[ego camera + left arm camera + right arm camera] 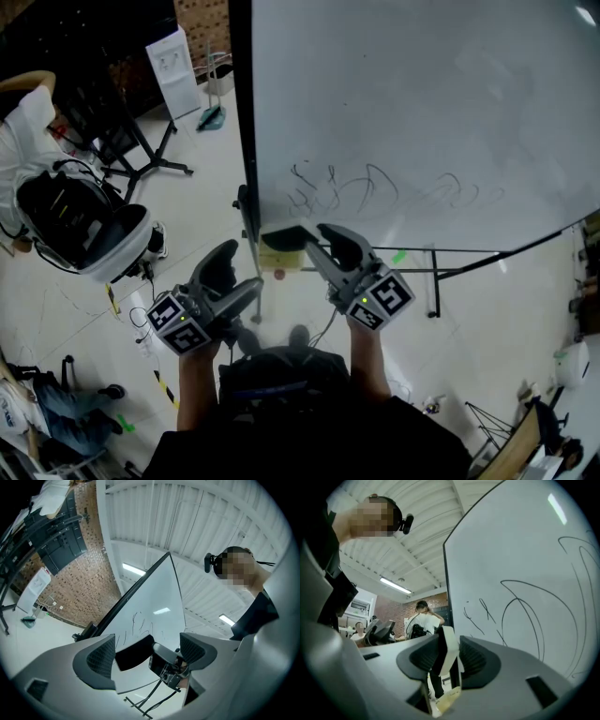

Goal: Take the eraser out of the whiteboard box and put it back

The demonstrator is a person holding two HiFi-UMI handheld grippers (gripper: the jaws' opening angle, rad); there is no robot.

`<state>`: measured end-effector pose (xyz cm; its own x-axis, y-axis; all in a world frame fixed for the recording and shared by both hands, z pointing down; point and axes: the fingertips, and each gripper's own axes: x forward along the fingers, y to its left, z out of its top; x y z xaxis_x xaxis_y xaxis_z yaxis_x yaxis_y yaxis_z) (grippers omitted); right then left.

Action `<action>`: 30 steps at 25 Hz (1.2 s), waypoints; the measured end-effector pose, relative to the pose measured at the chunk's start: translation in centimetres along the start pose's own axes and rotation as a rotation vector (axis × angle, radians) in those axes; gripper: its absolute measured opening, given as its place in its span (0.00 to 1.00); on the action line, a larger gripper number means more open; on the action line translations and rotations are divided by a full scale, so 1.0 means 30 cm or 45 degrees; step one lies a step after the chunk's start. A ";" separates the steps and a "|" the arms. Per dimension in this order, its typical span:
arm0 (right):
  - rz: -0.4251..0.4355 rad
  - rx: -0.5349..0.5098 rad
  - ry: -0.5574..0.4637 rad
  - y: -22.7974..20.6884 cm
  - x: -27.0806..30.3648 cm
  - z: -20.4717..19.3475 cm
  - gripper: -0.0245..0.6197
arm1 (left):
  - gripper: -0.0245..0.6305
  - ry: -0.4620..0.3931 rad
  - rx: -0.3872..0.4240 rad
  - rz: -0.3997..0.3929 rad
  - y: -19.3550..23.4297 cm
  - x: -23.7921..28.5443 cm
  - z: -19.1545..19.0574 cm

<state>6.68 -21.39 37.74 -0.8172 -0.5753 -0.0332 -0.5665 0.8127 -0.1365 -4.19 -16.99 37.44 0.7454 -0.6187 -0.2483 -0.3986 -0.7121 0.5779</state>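
Eraser (449,662), white body with black face, clamped in right hand-held gripper (448,645), left hand-held gripper (147,644) gaping

Right gripper (448,646), jaws closed on the eraser (448,660), which stands edge-on between the pads; its dark face is probably felt. Whiteboard (520,550) with black scribbles (525,616) at right. A person (423,619) in white stands far behind, before a brick wall (393,607).

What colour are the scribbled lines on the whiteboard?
Black lines on the white whiteboard; clearest in the right gripper view.
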 end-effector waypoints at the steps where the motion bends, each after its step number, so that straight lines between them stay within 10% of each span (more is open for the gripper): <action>1: 0.002 0.009 -0.023 0.000 -0.005 0.014 0.28 | 0.69 -0.003 0.002 0.001 0.002 0.000 0.002; 30: 0.203 0.388 -0.650 -0.009 -0.131 0.371 0.28 | 0.69 -0.002 0.080 -0.047 -0.061 0.035 0.044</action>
<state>11.21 -20.38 26.89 -0.6930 -0.4818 -0.5363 -0.3242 0.8727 -0.3651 -3.36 -16.78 35.10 0.7592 -0.5922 -0.2699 -0.4037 -0.7538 0.5184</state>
